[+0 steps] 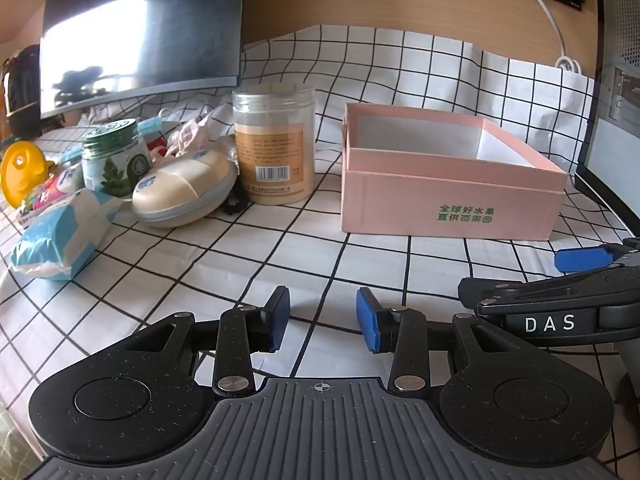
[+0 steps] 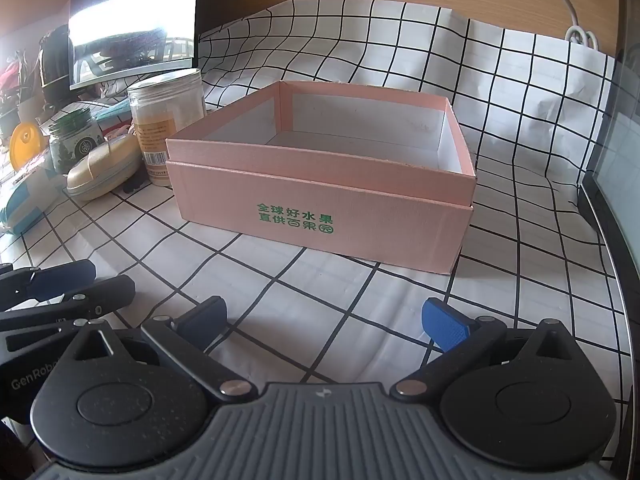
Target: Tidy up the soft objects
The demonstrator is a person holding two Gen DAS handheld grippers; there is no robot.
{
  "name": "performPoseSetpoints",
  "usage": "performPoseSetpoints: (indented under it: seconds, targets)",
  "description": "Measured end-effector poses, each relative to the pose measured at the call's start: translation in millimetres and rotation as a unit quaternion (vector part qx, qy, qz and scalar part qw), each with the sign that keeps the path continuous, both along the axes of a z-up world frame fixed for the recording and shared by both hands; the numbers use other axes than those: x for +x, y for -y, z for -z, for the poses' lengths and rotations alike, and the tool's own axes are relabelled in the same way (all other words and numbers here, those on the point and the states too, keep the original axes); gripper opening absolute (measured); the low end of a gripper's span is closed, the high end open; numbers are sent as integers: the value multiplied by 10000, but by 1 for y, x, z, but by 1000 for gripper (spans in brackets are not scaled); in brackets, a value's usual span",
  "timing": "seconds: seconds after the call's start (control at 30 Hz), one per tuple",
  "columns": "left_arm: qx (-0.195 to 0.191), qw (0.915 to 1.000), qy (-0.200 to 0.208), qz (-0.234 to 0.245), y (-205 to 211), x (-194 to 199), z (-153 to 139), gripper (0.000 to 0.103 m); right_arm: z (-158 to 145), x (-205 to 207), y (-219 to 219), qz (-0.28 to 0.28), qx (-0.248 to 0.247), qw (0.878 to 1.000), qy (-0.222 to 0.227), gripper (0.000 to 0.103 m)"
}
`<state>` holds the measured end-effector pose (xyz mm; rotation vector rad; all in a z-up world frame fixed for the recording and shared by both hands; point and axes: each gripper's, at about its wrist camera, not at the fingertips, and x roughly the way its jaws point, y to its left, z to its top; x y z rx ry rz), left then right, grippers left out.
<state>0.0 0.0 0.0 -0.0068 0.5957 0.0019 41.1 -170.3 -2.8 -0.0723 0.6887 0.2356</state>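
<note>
An open pink cardboard box (image 1: 448,196) stands on the checked cloth; it also shows in the right wrist view (image 2: 320,200) and looks empty inside. At the left lie soft things: a blue and white tissue pack (image 1: 60,236), a beige zip pouch (image 1: 184,188), pink crumpled cloth (image 1: 188,136) and a black hair tie (image 1: 236,204). My left gripper (image 1: 323,318) is open and empty, low over the cloth in front of the box. My right gripper (image 2: 324,318) is wide open and empty, facing the box front.
A clear plastic jar (image 1: 274,144) and a green-lidded jar (image 1: 114,156) stand by the pile. A yellow object (image 1: 20,172) is at the far left. A dark monitor (image 1: 140,32) stands behind. A white cable (image 1: 556,24) hangs at the back right.
</note>
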Motion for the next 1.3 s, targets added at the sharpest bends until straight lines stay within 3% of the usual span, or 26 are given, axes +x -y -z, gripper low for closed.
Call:
performPoseSetpoints:
  seconds: [1.13,1.3]
  targets:
    - [10,10000,-63,-20,12,-1,3,42,1,1,0,-54,-5,10000,-4,103]
    - [35,9996,-258,122,8,8,-1,42,-8,11,1,-91,-76,9989,-445,103]
